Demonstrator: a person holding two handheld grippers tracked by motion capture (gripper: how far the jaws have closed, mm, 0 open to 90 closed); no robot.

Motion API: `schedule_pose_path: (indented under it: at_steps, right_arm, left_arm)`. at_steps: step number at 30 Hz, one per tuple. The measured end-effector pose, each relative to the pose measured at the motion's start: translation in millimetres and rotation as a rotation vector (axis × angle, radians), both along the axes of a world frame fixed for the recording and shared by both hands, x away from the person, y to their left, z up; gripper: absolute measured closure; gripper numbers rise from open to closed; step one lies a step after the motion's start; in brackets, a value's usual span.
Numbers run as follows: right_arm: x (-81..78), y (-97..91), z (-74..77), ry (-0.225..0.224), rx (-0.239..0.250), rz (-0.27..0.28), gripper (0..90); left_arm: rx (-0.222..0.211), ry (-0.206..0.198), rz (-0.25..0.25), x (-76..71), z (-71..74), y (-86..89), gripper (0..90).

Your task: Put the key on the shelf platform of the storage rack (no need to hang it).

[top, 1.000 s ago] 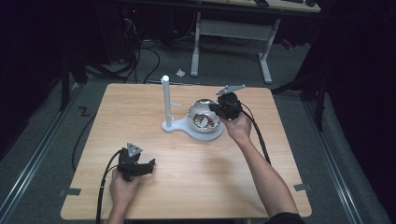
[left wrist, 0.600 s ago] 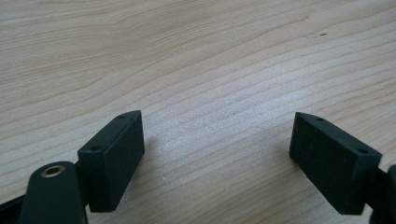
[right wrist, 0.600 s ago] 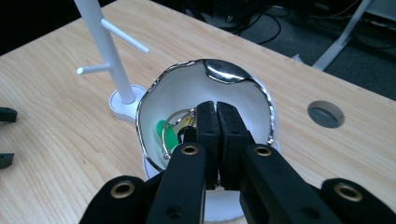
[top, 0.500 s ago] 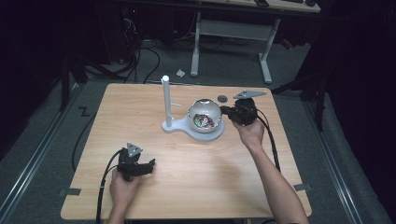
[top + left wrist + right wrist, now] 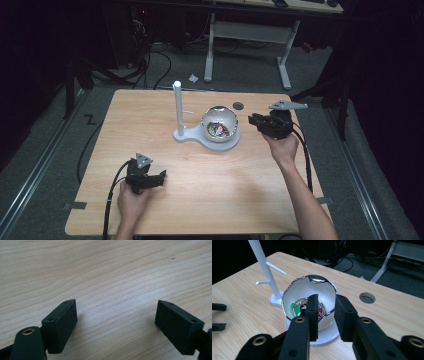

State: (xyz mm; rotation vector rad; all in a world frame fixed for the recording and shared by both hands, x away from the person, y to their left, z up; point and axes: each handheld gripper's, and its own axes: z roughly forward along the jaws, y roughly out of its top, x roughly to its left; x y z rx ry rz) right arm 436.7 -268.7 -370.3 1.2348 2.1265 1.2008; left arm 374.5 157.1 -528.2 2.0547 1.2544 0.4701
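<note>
My left gripper and right gripper are matte black, each topped by a grey three-cornered plate and trailing a black cable. My jaws are blocky black pads on arms with brass-ringed screw holes. My forearms are unsleeved.

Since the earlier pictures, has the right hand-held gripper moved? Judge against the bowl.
Yes. In the high view the right hand-held gripper has drawn back rightward from over the bowl and now sits beside it. Its jaws have just been opening, with nothing between them.
</note>
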Motion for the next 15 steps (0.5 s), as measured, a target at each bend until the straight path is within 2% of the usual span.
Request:
schedule_pose_path:
  at_steps: [8, 15]
  right_arm:
    - [-12.6, -8.0, 9.2, -0.018, -0.003, -0.018, 62.3]
    - [-26.4, -17.3, 7.9, -0.024, 0.004, -0.038, 58.6]
  left_arm:
    - [0.0, 0.0, 0.0, 0.0, 0.0, 0.0, 18.4]
    - [0.0, 0.0, 0.0, 0.0, 0.0, 0.0, 18.4]
